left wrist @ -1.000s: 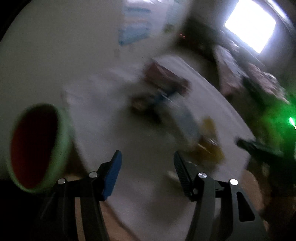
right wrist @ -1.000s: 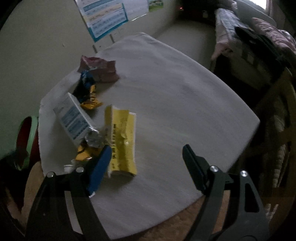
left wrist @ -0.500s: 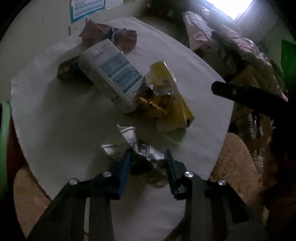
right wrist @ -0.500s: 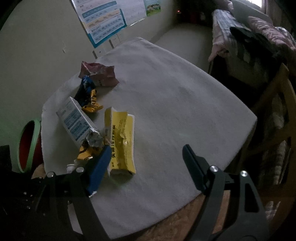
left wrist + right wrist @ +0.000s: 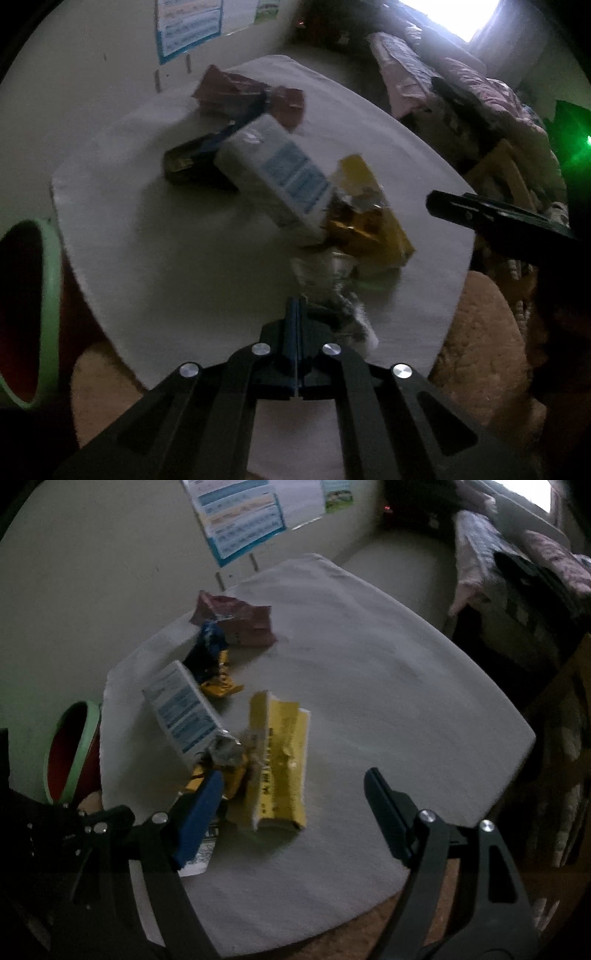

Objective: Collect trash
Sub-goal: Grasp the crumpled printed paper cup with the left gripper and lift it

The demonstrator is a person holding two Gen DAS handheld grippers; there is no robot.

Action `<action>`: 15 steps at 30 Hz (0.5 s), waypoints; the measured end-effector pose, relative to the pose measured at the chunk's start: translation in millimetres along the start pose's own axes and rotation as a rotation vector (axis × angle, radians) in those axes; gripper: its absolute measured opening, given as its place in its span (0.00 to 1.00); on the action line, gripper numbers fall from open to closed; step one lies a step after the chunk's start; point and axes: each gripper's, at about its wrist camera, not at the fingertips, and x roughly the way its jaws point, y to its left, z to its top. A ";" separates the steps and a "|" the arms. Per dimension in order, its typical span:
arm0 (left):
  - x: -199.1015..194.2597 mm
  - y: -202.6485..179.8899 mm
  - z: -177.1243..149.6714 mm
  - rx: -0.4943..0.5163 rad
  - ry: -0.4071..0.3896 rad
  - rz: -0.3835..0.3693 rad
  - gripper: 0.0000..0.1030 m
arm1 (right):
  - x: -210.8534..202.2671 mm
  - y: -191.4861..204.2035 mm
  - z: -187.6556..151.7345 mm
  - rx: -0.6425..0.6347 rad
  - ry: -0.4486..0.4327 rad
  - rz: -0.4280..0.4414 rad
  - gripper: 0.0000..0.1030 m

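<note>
My left gripper [image 5: 296, 308] is shut on a crumpled white wrapper [image 5: 343, 306] at the near edge of the white-clothed table [image 5: 166, 258]. Beyond it lie a white and blue carton [image 5: 277, 177], a yellow packet [image 5: 373, 218], a dark blue wrapper [image 5: 195, 158] and a maroon bag [image 5: 251, 96]. My right gripper [image 5: 295, 805] is open and empty above the table's near side, just right of the yellow packet [image 5: 280, 760] and the carton [image 5: 181, 709]. The held wrapper [image 5: 199, 853] shows partly behind its left finger.
A red bin with a green rim [image 5: 29, 310] stands off the table's left edge, also in the right wrist view [image 5: 70, 746]. A wall with posters [image 5: 243, 513] is behind. A bed with bedding [image 5: 517, 561] and a wooden chair [image 5: 506, 173] are at the right.
My left gripper swung from the bin to the table, closed on the white wrapper and lifted slightly with it. The right gripper stayed open and nearly still.
</note>
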 end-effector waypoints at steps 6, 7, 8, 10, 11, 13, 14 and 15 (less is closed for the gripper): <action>9.3 -8.6 -3.8 -0.059 0.015 -0.076 0.13 | 0.5 -3.9 2.6 0.028 0.002 0.012 0.75; 12.4 -13.8 -4.6 -0.049 0.018 -0.078 0.23 | -0.4 -8.3 2.1 0.043 0.001 0.008 0.75; 16.1 -21.1 -4.9 -0.029 0.019 -0.080 0.27 | -1.8 -14.3 1.4 0.062 0.000 0.000 0.75; 22.7 -32.2 -5.0 0.004 0.027 -0.068 0.44 | -3.7 -23.3 0.3 0.090 -0.001 -0.009 0.75; 26.8 -37.4 -4.3 0.019 0.024 -0.056 0.48 | -4.2 -26.9 -0.1 0.099 -0.001 -0.012 0.75; 31.0 -40.7 -1.9 0.030 0.023 -0.040 0.55 | -4.3 -33.6 -1.8 0.120 0.003 -0.016 0.75; 34.4 -42.2 -0.1 0.037 0.025 -0.028 0.55 | -3.4 -35.1 -2.8 0.126 0.007 -0.014 0.75; 37.9 -42.4 1.7 0.039 0.034 -0.026 0.55 | -2.5 -35.2 -3.1 0.127 0.010 -0.011 0.75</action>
